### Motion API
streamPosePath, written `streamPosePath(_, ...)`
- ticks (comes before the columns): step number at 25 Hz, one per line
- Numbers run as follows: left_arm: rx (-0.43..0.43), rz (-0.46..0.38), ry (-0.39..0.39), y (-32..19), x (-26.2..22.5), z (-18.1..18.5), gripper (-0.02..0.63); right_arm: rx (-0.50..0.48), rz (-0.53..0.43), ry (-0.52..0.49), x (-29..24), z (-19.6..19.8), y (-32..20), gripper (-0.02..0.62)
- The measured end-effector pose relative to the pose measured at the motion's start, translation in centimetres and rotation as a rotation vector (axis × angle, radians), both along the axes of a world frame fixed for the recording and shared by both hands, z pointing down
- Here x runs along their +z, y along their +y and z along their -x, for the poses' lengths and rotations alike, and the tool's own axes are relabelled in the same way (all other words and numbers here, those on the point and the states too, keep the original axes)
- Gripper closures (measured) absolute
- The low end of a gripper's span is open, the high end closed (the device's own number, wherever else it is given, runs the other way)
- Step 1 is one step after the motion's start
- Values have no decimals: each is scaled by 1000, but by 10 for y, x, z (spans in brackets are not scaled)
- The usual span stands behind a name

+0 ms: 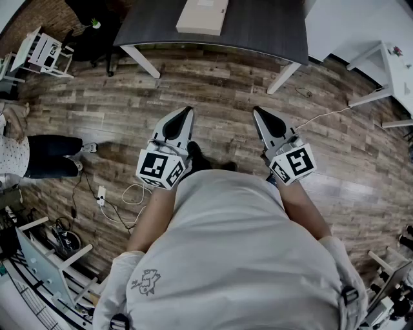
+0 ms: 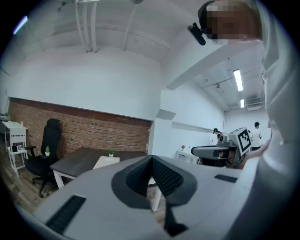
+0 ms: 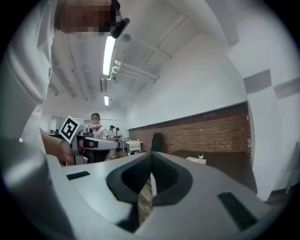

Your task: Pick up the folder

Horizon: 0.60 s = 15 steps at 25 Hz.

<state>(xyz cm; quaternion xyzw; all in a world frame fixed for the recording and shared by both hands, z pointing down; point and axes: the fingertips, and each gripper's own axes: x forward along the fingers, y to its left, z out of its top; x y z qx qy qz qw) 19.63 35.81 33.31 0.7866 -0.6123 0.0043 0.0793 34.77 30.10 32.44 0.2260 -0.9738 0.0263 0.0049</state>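
Note:
The folder (image 1: 202,15) is a flat cream slab lying on the dark table (image 1: 264,29) at the top of the head view, well ahead of both grippers. My left gripper (image 1: 188,111) and right gripper (image 1: 256,111) are held side by side at waist height over the wooden floor, both shut with nothing in them. In the left gripper view the jaws (image 2: 151,158) meet, and the folder (image 2: 107,162) lies on the table (image 2: 77,161) beyond them. The right gripper view shows its closed jaws (image 3: 151,154) and the folder (image 3: 196,160) far off beside a small plant (image 3: 200,155).
A black office chair (image 2: 44,150) stands left of the table. A white chair (image 1: 42,51) and a person's legs (image 1: 45,156) are at the left, with cables (image 1: 119,200) on the floor. A white table (image 1: 387,71) stands at the right. People stand in the background (image 3: 95,123).

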Motion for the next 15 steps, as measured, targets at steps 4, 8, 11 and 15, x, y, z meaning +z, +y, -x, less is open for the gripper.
streamPosePath(4, 3, 5, 2, 2, 3, -1, 595, 1, -3, -4, -1, 0, 2, 591)
streamPosePath(8, 5, 1, 7, 0, 2, 2, 595, 2, -4, -5, -1, 2, 1, 591)
streamPosePath(11, 8, 0, 11, -1, 2, 4, 595, 4, -2, -6, -1, 4, 1, 591)
streamPosePath(15, 14, -1, 16, -5, 5, 10, 595, 2, -9, -4, 0, 11, -1, 591)
